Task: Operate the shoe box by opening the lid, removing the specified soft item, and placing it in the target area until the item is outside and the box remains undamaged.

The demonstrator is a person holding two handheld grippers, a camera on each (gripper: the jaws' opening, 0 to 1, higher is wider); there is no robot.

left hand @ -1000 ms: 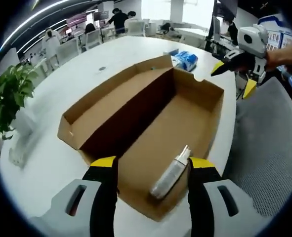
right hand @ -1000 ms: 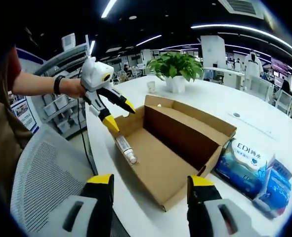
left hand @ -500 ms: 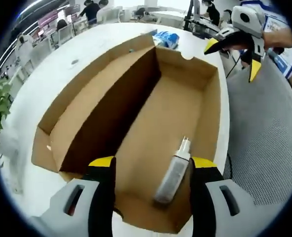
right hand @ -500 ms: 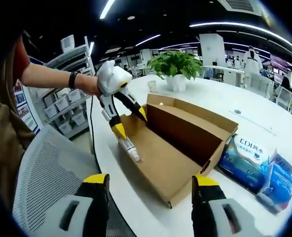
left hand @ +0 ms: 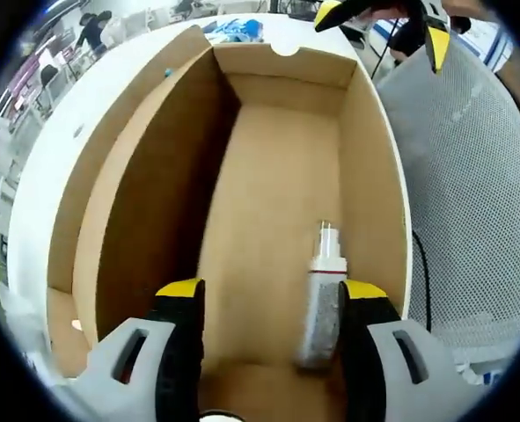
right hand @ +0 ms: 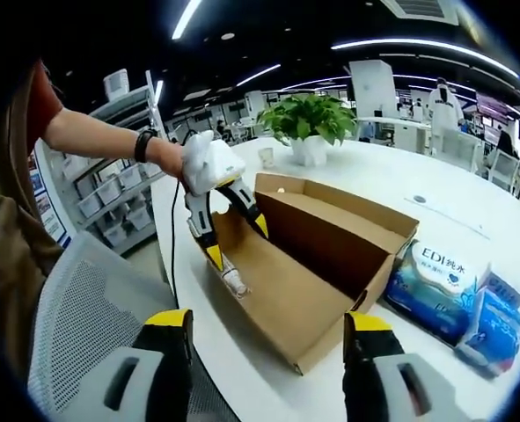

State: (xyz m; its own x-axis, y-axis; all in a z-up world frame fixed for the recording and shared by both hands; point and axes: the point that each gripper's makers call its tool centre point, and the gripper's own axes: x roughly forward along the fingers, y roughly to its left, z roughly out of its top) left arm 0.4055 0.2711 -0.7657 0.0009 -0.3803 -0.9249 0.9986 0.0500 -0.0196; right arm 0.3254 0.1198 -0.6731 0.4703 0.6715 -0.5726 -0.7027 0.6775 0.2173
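Down at the near end of the open shoe box (left hand: pixel 268 176), right by the desk edge next to the mesh chair (left hand: pixel 471 193), the soft tube (left hand: pixel 323 303) is lying flat on the cardboard floor, cap pointing toward the far end of the box. The left gripper (left hand: pixel 268 294) is hanging over that end with its yellow-tipped jaws spread wide, nothing in them, and the tube sits just inside the right-hand jaw, so it's basically between the two but hugging one side. From the right gripper view you can see the left gripper (right hand: pixel 235 239) tipped steeply down into the box (right hand: pixel 317 264), one jaw tip close above the tube (right hand: pixel 233 279), the person's hand (right hand: pixel 173 158) wrapped on the handle with the forearm reaching across from the chair side. The right gripper (right hand: pixel 268 321) is held well back from the box's other end, off the desk (right hand: pixel 400 352) edge, jaws wide apart and empty. A tissue pack (right hand: pixel 440 286) sits beside the box and a potted plant (right hand: pixel 311 123) stands toward the far edge.
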